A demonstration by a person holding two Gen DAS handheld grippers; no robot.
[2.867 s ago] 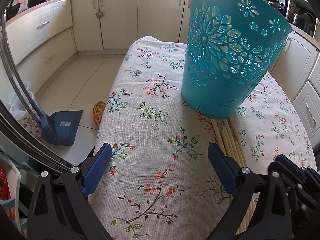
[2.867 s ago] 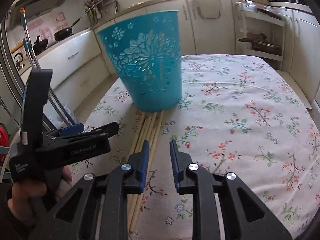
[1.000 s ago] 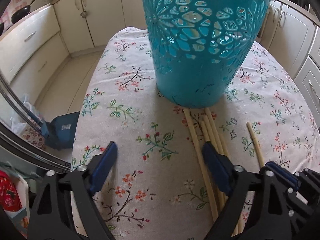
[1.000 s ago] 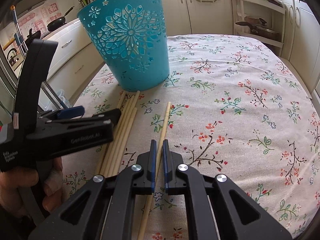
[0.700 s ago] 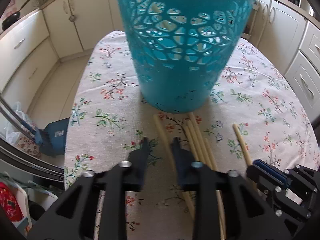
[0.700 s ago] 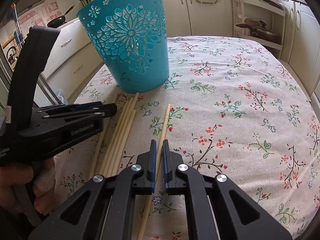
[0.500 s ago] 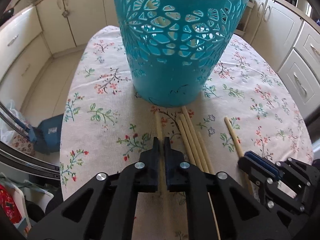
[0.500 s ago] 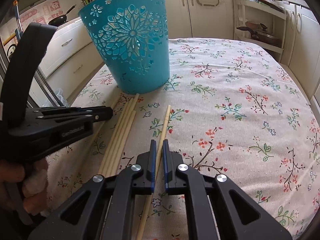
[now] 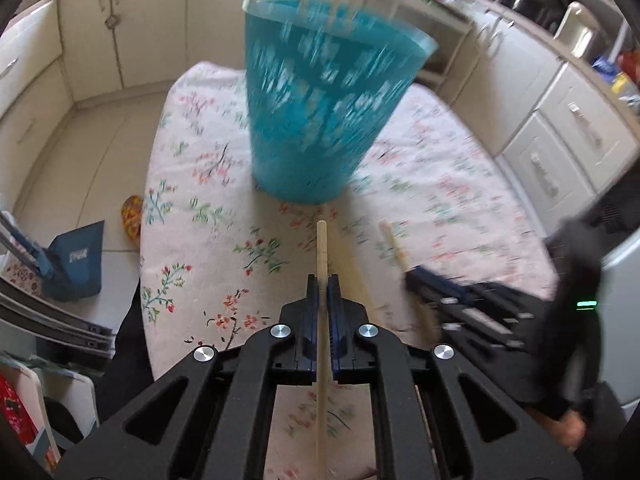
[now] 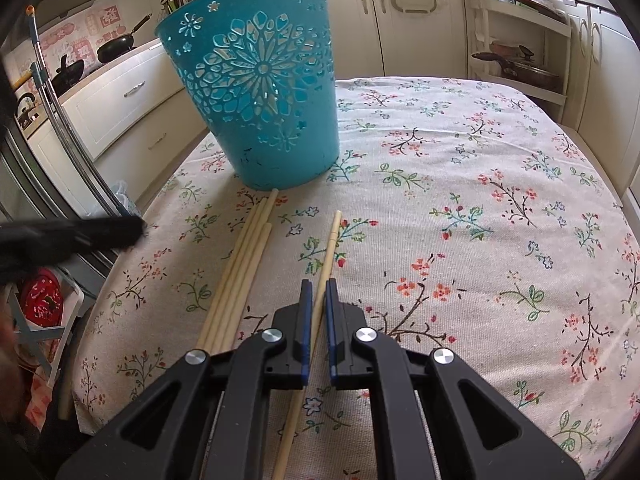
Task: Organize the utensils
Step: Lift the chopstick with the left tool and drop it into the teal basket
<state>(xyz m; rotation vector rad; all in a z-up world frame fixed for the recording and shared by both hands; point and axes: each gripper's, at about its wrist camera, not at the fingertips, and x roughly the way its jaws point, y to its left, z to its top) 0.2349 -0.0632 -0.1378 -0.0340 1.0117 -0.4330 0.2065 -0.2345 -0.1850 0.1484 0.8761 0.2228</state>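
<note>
A teal cut-out plastic basket (image 10: 260, 92) stands upright on the floral tablecloth (image 10: 480, 208); it also shows, blurred, in the left wrist view (image 9: 320, 104). My left gripper (image 9: 322, 284) is shut on a wooden stick (image 9: 322, 256) and holds it above the cloth, its tip pointing at the basket's base. My right gripper (image 10: 316, 286) is shut on another wooden stick (image 10: 330, 248) that lies low over the cloth. Several more sticks (image 10: 244, 264) lie in a bundle on the cloth, just left of the right gripper, their tips near the basket.
The table's left edge (image 10: 120, 264) drops to a tiled floor with a blue dustpan (image 9: 76, 258). Cream kitchen cabinets (image 10: 400, 20) run behind the table. A shelf rack with pans (image 10: 520, 60) stands at the back right.
My left gripper closed on one stick from the bundle and lifted it off the cloth, pulling back from the basket. My right gripper stayed shut on its stick, almost still.
</note>
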